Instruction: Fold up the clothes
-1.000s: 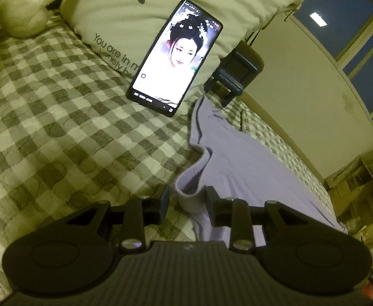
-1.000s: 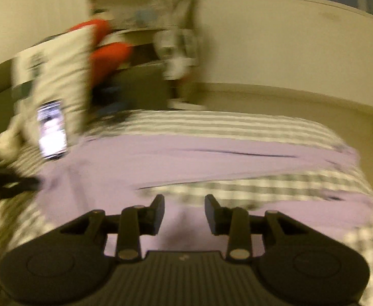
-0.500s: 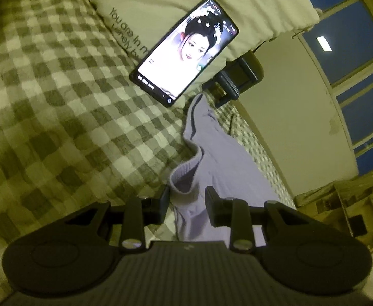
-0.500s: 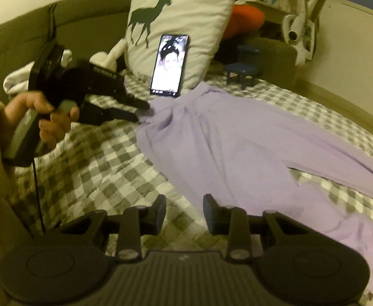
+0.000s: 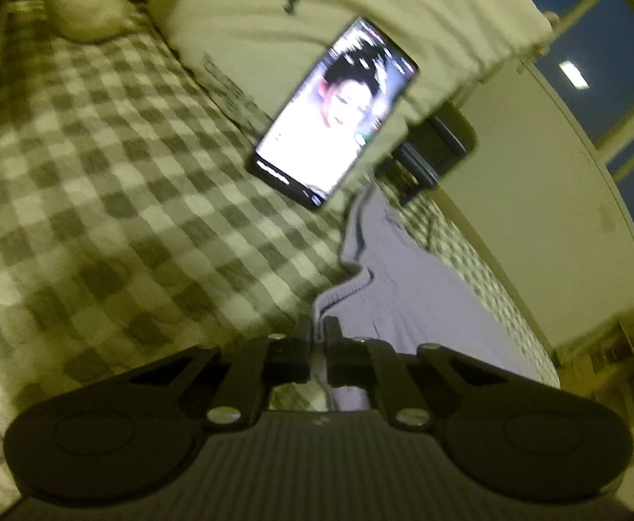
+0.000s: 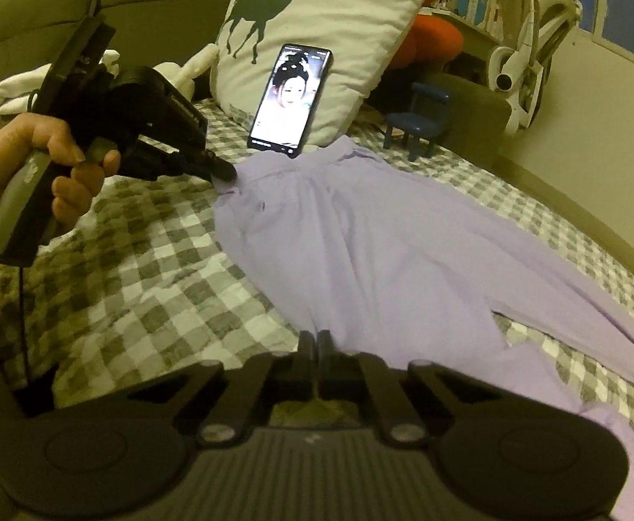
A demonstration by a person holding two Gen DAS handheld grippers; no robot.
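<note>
Lilac trousers [image 6: 360, 243] lie spread on the checked bedspread [image 6: 143, 295], legs running to the right. In the left wrist view my left gripper [image 5: 320, 330] is shut on the trousers' waistband [image 5: 343, 293] at the near corner. In the right wrist view the left gripper [image 6: 225, 171] shows at the waistband's far corner, held by a hand. My right gripper [image 6: 315, 341] is shut on the trousers' near side edge.
A lit phone [image 6: 290, 100] leans on a deer-print pillow [image 6: 325, 21] at the bed head. A small blue stool [image 6: 421, 123] stands on the bed beyond the trousers. A plush toy [image 5: 87, 4] lies by the pillow. The wall [image 6: 599, 139] runs along the bed's right side.
Both grippers have shut from open. The left one closed on the waistband, the right one moved down to the trousers' edge and closed on it.
</note>
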